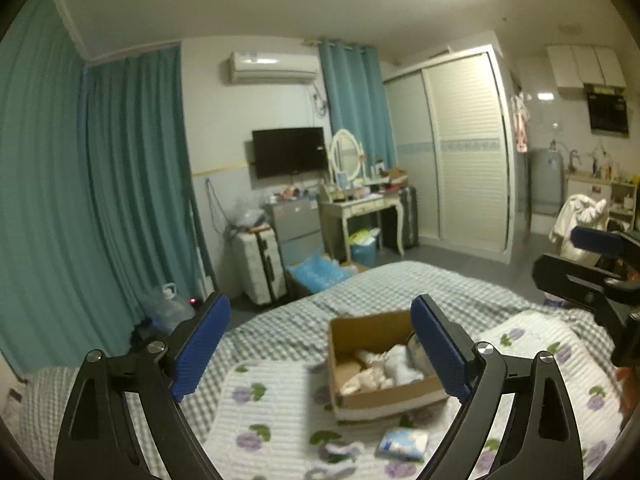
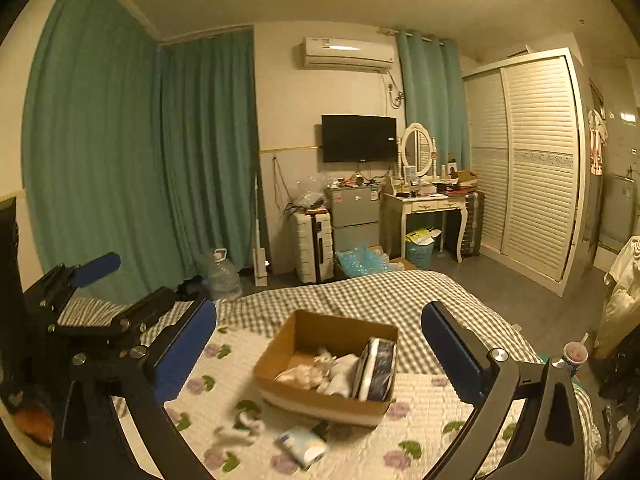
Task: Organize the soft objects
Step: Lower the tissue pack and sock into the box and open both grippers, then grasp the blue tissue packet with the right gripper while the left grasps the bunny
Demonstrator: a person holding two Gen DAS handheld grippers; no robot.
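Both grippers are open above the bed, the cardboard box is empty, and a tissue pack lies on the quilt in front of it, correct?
Not quite: the cardboard box is not empty. The right wrist view shows soft white items and a dark package inside it. The rest holds: left gripper and right gripper open, tissue pack on the quilt.

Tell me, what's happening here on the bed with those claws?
A person holds two claws above the bed, tidying soft things into a cardboard box. Both the left claw and right claw are open and empty. Some soft items already lie in the box; a tissue pack and a small white piece remain outside.
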